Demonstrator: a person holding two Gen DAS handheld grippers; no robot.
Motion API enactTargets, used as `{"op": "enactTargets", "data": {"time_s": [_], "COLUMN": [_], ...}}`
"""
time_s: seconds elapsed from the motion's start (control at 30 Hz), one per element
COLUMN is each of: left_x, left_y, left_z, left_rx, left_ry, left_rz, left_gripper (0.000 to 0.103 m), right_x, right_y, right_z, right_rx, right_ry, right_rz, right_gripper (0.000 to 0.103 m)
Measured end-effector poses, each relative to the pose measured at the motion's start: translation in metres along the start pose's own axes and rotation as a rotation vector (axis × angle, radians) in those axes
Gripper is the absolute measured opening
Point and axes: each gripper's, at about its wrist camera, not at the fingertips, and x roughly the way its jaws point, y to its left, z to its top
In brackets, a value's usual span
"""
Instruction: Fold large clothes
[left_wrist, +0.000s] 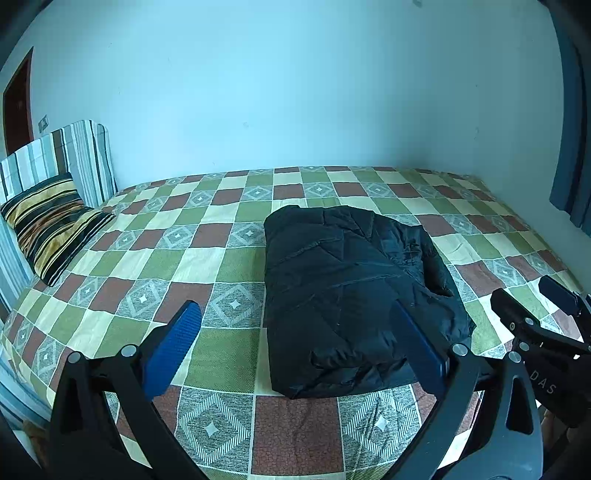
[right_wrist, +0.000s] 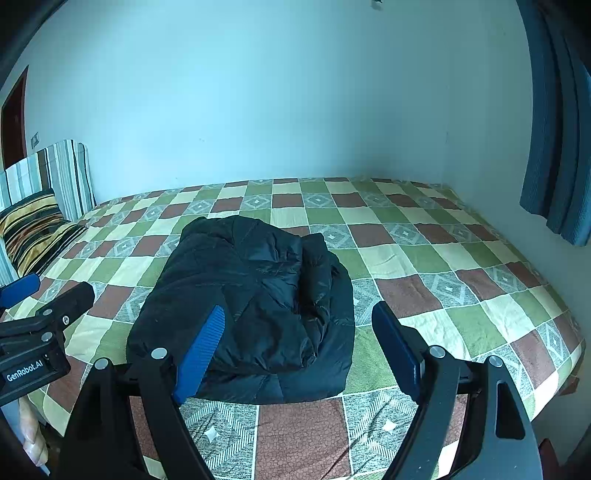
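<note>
A black puffer jacket (left_wrist: 351, 295) lies folded into a thick bundle on the checked bedspread (left_wrist: 221, 266); it also shows in the right wrist view (right_wrist: 251, 306). My left gripper (left_wrist: 295, 314) is open and empty, held above the near edge of the bed, its right finger in front of the jacket. My right gripper (right_wrist: 299, 314) is open and empty, held just in front of the jacket's near right side. Each gripper shows at the edge of the other's view, the right gripper (left_wrist: 535, 314) and the left gripper (right_wrist: 44, 299).
A striped pillow (left_wrist: 51, 225) leans on a striped headboard cushion (left_wrist: 74, 158) at the left. A wall runs behind the bed. Blue curtains (right_wrist: 561, 147) hang at the right. The bed's right edge (right_wrist: 569, 332) drops off to the floor.
</note>
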Motion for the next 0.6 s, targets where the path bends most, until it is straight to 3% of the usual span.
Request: {"op": "enactTargets", "data": {"time_s": [0.1, 0.6], "left_x": [-0.0003, 0.0020], "left_y": [0.0029, 0.0072], "left_z": [0.0011, 0.0044], "left_rx": [-0.012, -0.017], "left_ry": [-0.003, -0.013], "left_rz": [-0.002, 0.014], "left_gripper": [0.101, 0.101], "right_x": [-0.0006, 0.0054], "right_y": [0.0011, 0.0035], "right_z": [0.0000, -0.0020], "right_rx": [-0.006, -0.025], "right_ry": [-0.007, -0.001], "right_rz": [-0.002, -0.008], "right_gripper": [0.086, 0.086]}}
